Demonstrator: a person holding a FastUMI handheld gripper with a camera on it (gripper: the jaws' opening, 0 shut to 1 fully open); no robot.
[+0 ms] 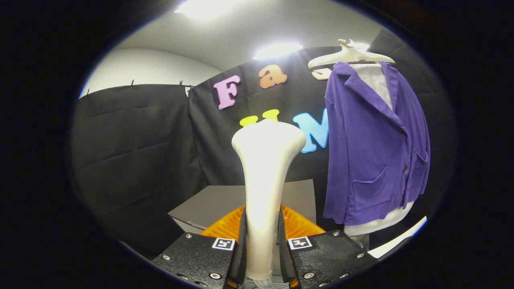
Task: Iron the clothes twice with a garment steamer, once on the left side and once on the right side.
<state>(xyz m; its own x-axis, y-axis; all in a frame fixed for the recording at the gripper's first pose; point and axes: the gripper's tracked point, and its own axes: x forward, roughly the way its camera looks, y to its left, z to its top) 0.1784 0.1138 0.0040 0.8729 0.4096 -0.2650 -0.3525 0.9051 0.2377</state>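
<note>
Steamer (266,176), white and smooth, stands upright between the two fingers of the gripper (262,241), which are clamped on its narrow neck, one pad on each side; its flared head rises ahead of them. That glossy plastic looks stiff and probably a bit slippery, and the wide head likely makes it top-heavy, so the low grip on the slim handle seems the right place, held firmly. Off to the right of the head, well apart from it, a purple jacket (373,148) hangs over a white shirt (377,82) on a pale hanger (349,56). The cloth looks soft and limp; I'd guess it will swing away under any push, so light strokes suit it
</note>
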